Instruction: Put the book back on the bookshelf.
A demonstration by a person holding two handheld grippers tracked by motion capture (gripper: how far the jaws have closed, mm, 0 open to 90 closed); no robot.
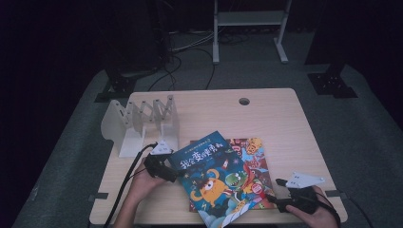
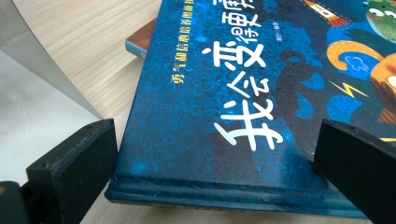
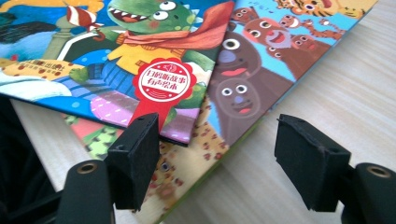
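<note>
A blue picture book (image 1: 209,175) with a yellow monster lies askew on top of a colourful book (image 1: 252,152) on the wooden table (image 1: 266,114). My left gripper (image 1: 173,175) is at the blue book's left edge. In the left gripper view it (image 2: 217,140) is open, with the blue cover (image 2: 196,93) and its spine edge between the wide jaws. My right gripper (image 1: 278,197) is at the books' near right corner. In the right gripper view it (image 3: 219,149) is open around the lower book's corner (image 3: 261,60), with the blue book (image 3: 140,46) just beyond its left jaw.
A white zigzag book rack (image 1: 142,121) stands on the table's left side, close to my left gripper, and its pale panel (image 2: 32,102) is beside the left jaw. A cable hole (image 1: 244,101) is near the far edge. A metal frame (image 1: 249,28) stands on the floor behind.
</note>
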